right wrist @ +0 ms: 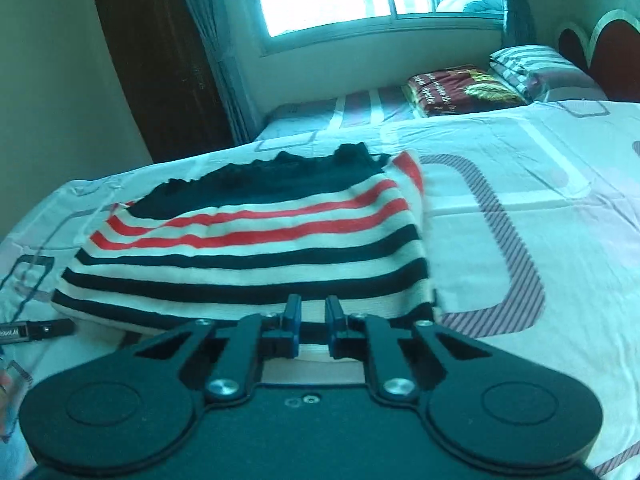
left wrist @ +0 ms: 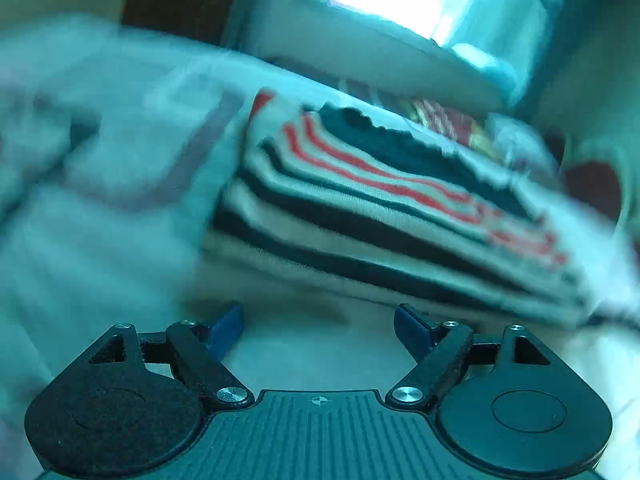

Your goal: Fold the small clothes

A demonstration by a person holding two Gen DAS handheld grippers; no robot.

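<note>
Item: striped garment (right wrist: 248,248), folded on bed (right wrist: 540,168); my right gripper (right wrist: 313,312) nearly closed, empty (near hem, 6 o'clock), left gripper (left wrist: 318,326) open, empty; next, pinch hem.

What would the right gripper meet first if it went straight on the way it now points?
Most likely the near edge of the striped garment lying on the bedsheet. The right gripper points at that hem with its jaws narrow; whether it already touches is unclear.
</note>
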